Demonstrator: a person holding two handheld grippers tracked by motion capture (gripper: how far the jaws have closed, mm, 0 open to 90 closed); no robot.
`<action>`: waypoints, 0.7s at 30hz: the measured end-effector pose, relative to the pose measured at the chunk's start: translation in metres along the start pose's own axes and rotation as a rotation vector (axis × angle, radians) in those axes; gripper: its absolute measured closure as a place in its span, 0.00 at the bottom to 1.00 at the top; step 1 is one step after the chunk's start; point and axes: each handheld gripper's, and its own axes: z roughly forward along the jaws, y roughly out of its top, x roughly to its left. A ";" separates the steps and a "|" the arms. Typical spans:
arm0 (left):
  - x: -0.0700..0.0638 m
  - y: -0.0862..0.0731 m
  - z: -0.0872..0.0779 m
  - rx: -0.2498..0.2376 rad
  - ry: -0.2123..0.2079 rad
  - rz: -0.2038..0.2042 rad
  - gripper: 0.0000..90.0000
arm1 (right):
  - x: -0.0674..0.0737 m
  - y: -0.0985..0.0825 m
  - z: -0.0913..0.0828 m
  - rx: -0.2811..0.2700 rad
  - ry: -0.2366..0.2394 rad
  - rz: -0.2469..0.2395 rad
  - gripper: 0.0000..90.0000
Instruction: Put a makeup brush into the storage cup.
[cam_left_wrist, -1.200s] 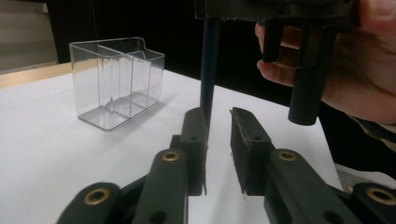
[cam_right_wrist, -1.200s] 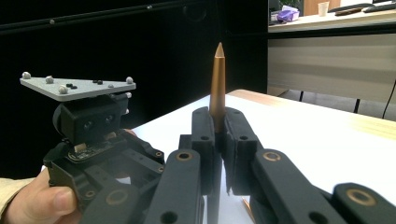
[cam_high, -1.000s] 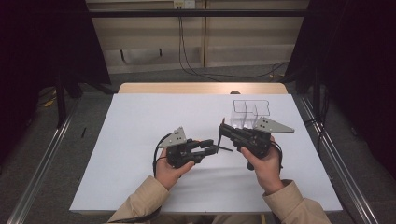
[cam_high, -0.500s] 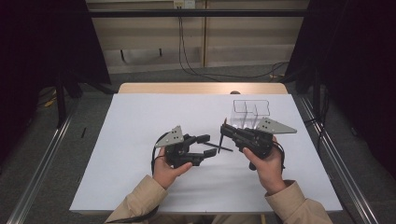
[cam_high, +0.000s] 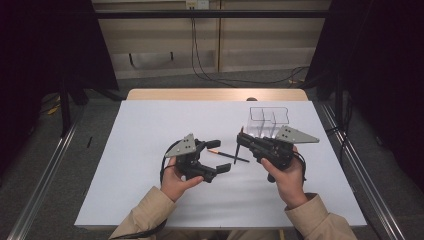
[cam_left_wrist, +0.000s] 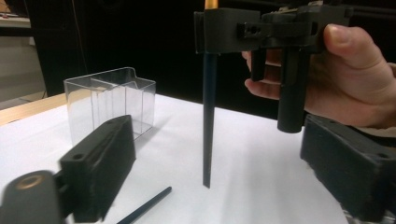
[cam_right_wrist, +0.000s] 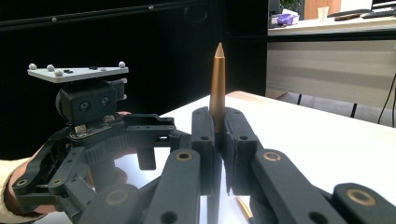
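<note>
Pen (cam_left_wrist: 208, 116) clamped upright in right fingers (cam_high: 240, 138); left fingers (cam_high: 220, 156) just opened; organizer (cam_high: 268, 121) empty.

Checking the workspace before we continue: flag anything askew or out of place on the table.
One pen lies loose on the white table, outside the clear organizer. The right gripper holds another pen upright; the left gripper stands open.

The white table (cam_high: 150, 150) is evenly lit from above, while the room around it falls to near black. Near the left gripper (cam_left_wrist: 224, 154), its own fingers (cam_left_wrist: 98, 168) blur out of focus; the pen (cam_right_wrist: 217, 84) beyond the right fingers (cam_right_wrist: 205, 140) stays sharp.
</note>
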 end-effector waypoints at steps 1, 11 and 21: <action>0.001 0.000 0.000 0.003 0.004 -0.002 0.08 | 0.000 0.000 0.000 0.001 0.000 0.000 0.94; 0.008 0.000 -0.014 0.035 0.001 -0.005 0.01 | -0.002 -0.002 -0.001 0.006 -0.001 -0.001 0.94; 0.013 0.001 -0.034 0.081 0.021 0.003 0.00 | -0.003 -0.003 -0.002 0.006 -0.002 0.002 0.94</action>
